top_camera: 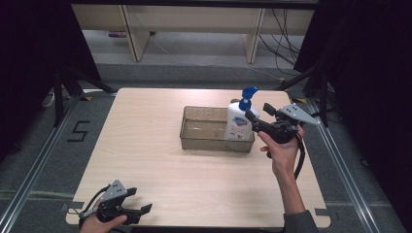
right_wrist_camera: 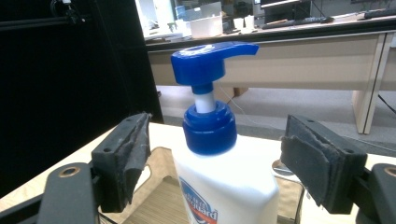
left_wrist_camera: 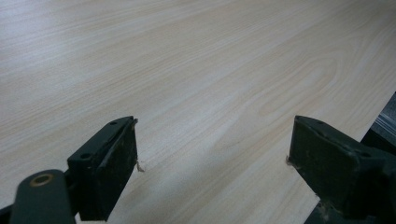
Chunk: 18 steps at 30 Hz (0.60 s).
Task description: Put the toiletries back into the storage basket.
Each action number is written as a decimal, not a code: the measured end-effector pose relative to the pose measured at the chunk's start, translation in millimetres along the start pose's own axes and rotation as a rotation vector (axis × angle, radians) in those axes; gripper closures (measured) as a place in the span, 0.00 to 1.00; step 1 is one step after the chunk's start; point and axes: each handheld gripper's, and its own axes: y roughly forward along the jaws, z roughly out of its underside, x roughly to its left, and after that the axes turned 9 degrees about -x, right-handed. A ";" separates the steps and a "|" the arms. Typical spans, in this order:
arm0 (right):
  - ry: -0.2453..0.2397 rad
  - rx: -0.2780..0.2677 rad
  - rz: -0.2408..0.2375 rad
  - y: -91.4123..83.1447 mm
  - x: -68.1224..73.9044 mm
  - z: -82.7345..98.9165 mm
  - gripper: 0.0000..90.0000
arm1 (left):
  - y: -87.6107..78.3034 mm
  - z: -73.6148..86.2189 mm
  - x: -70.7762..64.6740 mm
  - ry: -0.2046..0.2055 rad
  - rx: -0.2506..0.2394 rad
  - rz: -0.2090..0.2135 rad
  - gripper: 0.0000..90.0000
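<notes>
Where the white pump bottle stands upright in the right end of the clear tray on the desk, the right hand reaches in from the side, wrist raised. Its right gripper is held level, jaws spread wide on either side of the bottle, pads clear of it. The left gripper rests low at the desk's near left corner, jaws wide apart, holding nothing.
</notes>
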 end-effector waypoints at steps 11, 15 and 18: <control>-0.002 0.020 0.004 -9.3 -1.7 3.6 0.26 | -1.8 -1.9 -0.4 -0.014 -0.016 0.009 0.16; 0.000 0.026 0.006 -14.0 -2.1 3.9 0.26 | -1.3 -1.9 -1.4 -0.019 -0.018 0.009 0.16; 0.000 0.022 0.005 -14.8 -1.9 4.5 0.26 | -2.2 -2.0 -0.3 -0.006 -0.010 0.009 0.16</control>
